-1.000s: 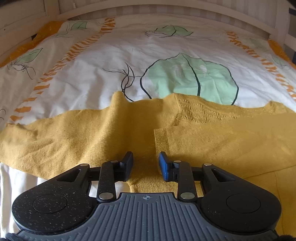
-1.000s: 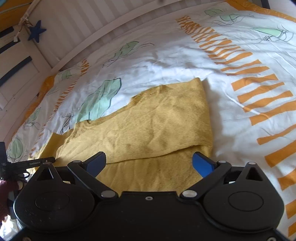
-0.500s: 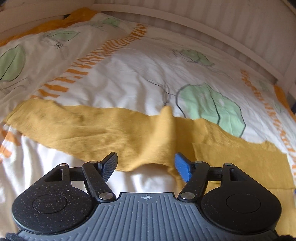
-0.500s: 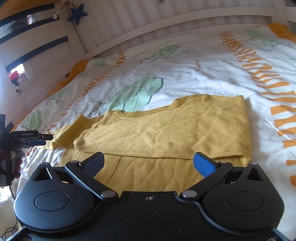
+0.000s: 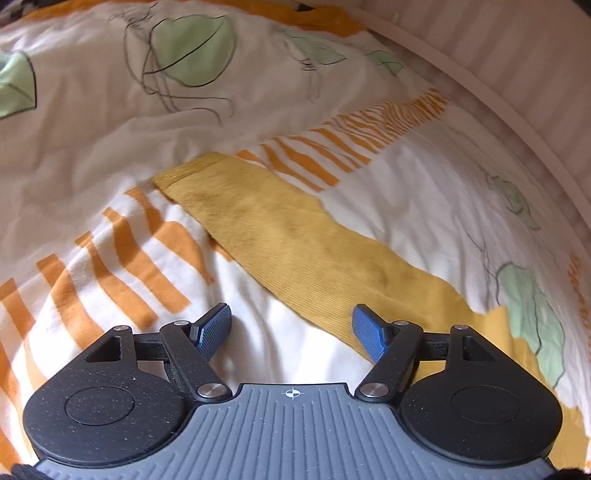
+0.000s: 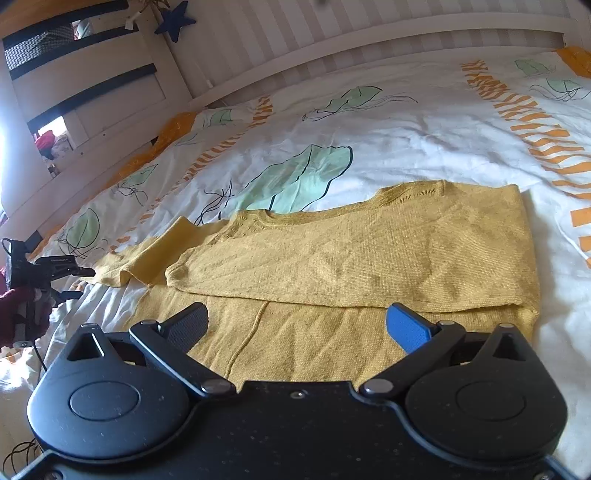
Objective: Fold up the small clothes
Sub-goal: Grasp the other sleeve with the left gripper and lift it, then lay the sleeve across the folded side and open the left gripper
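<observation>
Jaws on the left gripper have just been opening and now stand apart with nothing between them, above bare duvet just beside the outstretched sleeve of the yellow sweater. The right gripper is released too, hovering over the sweater's lower body, where one sleeve is already folded across the chest. To do the next fold well, I judge the left gripper should take the loose sleeve near its cuff, pinching both layers of knit, lift only a little, and lay it flat across the body without dragging the rest. The sweater lies on a bed's duvet, white with green leaves and orange stripes, soft and rumpled, so cloth may bunch. A pale slatted bed frame rims the far side, with a blue star hanging on it
</observation>
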Tool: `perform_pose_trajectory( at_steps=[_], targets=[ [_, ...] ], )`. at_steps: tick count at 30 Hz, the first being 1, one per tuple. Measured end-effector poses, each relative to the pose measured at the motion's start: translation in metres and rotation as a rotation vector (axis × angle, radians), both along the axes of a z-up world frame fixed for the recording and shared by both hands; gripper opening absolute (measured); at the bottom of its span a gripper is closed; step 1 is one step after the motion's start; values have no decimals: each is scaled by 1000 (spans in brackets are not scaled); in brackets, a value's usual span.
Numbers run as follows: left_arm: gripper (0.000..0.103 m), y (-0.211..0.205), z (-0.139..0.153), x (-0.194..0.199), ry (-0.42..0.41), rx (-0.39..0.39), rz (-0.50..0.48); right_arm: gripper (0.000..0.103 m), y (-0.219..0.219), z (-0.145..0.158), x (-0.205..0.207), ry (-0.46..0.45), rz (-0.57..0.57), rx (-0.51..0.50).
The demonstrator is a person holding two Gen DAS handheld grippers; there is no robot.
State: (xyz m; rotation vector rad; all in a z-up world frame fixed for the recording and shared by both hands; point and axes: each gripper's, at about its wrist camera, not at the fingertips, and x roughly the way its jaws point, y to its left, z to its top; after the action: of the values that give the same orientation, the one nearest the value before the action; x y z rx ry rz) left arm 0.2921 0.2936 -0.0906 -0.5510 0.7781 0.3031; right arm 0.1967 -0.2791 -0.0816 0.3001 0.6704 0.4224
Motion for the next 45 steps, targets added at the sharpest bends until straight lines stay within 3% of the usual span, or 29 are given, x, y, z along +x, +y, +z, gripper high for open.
perform_pose_trajectory(
  at_steps=[10,15,18,21,26,33,37,41,45],
  targets=[
    [72,28,-10,34,-45,0,12,103,19,-7,5,34,40,61],
    [68,40,-16,42,-97,-52,55,103,32,-10,7,44,66,59],
    [5,40,-13,39,-96,-45,99,103,36,-12,6,54,82,58],
    [5,31,2,31,-152,-32,71,103,37,-11,5,56,90,54],
    [5,-7,59,25,-230,51,-39,103,30,-5,5,47,74,61],
    [5,-92,152,17,-390,147,-238,103,17,8,4,49,32,68],
    [5,-143,190,16,-461,136,-343,103,6,17,4,44,5,78],
    [5,-200,207,17,-490,179,-454,103,-10,27,3,34,-31,93],
    [5,-260,195,18,-468,200,-564,103,-26,35,3,35,-82,109]
  ],
)
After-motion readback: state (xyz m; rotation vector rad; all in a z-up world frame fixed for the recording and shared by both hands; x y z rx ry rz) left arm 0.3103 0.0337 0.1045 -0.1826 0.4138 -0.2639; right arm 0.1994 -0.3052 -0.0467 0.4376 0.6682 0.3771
